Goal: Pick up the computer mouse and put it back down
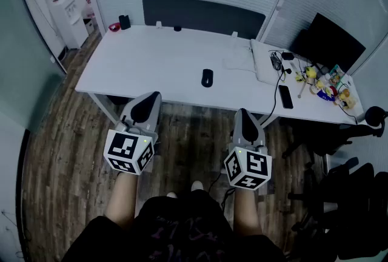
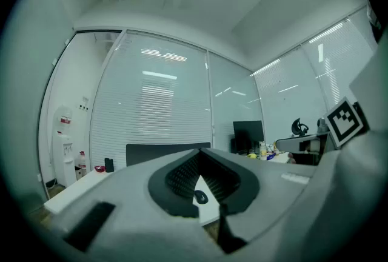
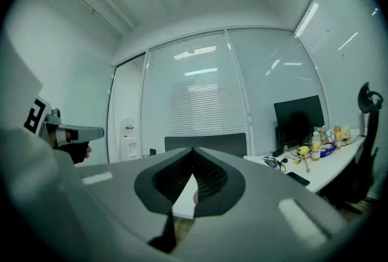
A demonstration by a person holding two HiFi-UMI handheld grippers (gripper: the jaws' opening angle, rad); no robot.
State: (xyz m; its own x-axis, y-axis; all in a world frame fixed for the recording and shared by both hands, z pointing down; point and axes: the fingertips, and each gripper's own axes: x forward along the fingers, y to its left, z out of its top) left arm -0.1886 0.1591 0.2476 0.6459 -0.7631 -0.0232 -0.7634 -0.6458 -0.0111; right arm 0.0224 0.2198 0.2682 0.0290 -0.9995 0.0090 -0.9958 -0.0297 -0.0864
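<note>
A black mouse [image 1: 207, 77] lies on the white desk [image 1: 151, 67], near the middle of its width and closer to the near edge than to the far one. Nothing touches it, and the desk around it is bare.

The person stands in front of the desk on the wooden floor [image 1: 66, 151] and holds both tools level, short of the near edge. The left tool [image 1: 151, 96] is clenched, its tips meeting with nothing between them. In the left gripper view [image 2: 200, 154] the mouse [image 2: 200, 197] shows small and far off through the hollow behind the closed tips. The right tool [image 1: 242, 112] is also clenched and empty. Its own view [image 3: 193, 150] shows the tips together and the desk edge beyond them. The mouse lies ahead of the gap between the two tools, well apart from both.

A dark panel [image 1: 203, 15] stands along the far edge of the desk. At the right end are a black monitor [image 1: 327, 42], a tangle of cables [image 1: 277, 62], a dark phone [image 1: 285, 96] lying flat, and a cluster of small colourful items [image 1: 324, 82]. A water dispenser [image 1: 66, 15] stands at the far left.
</note>
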